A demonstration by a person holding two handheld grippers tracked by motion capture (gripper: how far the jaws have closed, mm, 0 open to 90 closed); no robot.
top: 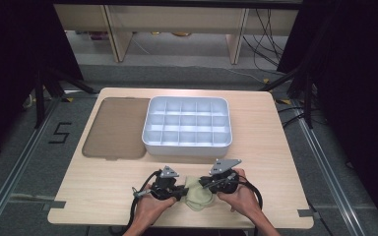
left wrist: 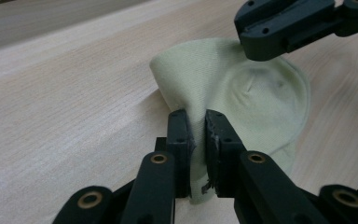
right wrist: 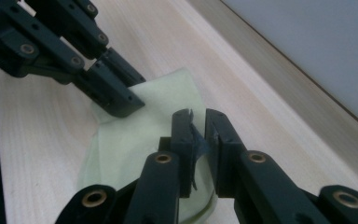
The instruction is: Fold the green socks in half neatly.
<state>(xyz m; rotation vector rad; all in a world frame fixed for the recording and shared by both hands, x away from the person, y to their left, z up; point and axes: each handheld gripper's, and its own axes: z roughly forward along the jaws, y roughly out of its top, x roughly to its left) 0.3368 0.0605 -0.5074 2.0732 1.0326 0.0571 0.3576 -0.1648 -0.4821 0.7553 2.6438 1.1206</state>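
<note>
A pale green cloth point(top: 198, 195) lies crumpled on the wooden table near its front edge, between my two grippers. My left gripper point(top: 183, 191) comes at it from the left. In the left gripper view my left gripper point(left wrist: 199, 126) is shut on a raised fold of the cloth point(left wrist: 242, 93). My right gripper point(top: 203, 186) reaches in from the right. In the right gripper view my right gripper point(right wrist: 198, 126) stands nearly closed on the cloth's edge point(right wrist: 135, 140). The left gripper's jaws point(right wrist: 112, 98) press the cloth's far side there.
A white tray point(top: 187, 146) with several empty compartments stands at mid-table behind the grippers. A flat brown lid point(top: 113, 128) lies to its left. Bare wood lies to both sides of the hands, and the table's front edge is close below them.
</note>
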